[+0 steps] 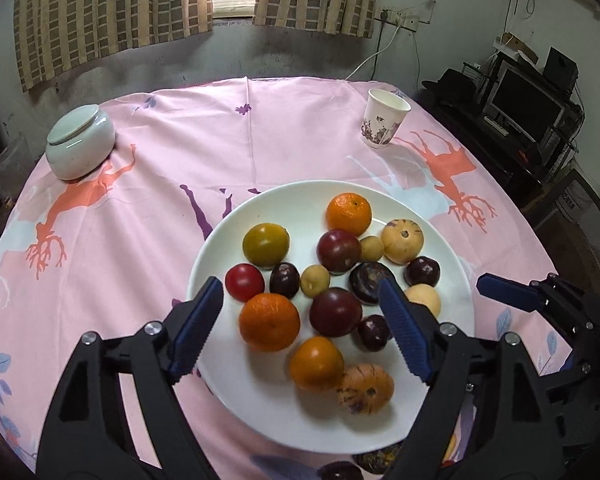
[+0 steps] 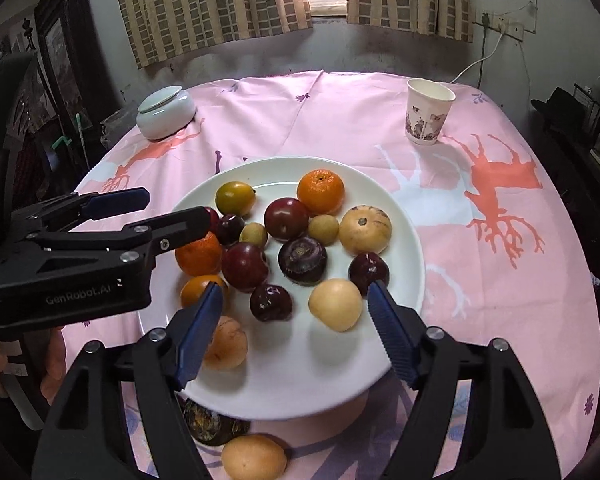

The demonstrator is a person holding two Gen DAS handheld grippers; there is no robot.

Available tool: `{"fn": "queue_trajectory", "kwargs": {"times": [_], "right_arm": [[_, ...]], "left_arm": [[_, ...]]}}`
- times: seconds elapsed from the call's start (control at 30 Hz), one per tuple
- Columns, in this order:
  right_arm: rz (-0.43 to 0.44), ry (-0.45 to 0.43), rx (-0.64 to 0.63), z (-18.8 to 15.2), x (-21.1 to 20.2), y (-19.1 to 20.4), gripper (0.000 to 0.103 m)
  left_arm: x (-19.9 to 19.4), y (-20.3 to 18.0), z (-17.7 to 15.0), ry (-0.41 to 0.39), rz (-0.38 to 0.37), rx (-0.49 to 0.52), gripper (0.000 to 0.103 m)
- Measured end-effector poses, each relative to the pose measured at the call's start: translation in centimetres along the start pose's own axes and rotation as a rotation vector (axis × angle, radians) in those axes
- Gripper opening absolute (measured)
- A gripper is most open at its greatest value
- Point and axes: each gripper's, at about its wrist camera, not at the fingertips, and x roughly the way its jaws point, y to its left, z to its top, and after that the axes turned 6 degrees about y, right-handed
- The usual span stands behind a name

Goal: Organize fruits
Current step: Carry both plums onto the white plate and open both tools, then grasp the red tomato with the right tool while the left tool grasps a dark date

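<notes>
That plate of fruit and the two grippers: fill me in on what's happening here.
A person holds a gripper in each hand over a white plate piled with fruit on a pink tablecloth. The left gripper and right gripper both hang open above the plate, holding nothing. Oranges, dark plums and pale yellow fruits sit on the plate; a yellow fruit lies off it on the cloth near the front edge. A lidded jar and paper cup stand farther back.
</notes>
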Motion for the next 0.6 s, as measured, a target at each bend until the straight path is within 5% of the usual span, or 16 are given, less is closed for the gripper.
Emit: {"fn": "queue_trajectory", "kwargs": {"times": [0.17,0.4,0.6], "right_arm": [[-0.005,-0.001,-0.009,-3.0,-2.1,0.8,0.092],[-0.023,0.017,0.051,-9.4,-4.7,0.6,0.099],[-0.067,0.025,0.114,-14.0,-5.7,-0.4,0.099]], "left_arm": [[-3.1,-1.3,-2.7,-0.039,0.034,0.016,0.092],[-6.2,-1.1,-9.1,-0.030,0.013,-0.016,0.098],[-8.3,-0.6,-14.9,-0.097,0.059,-0.053,0.099]]}}
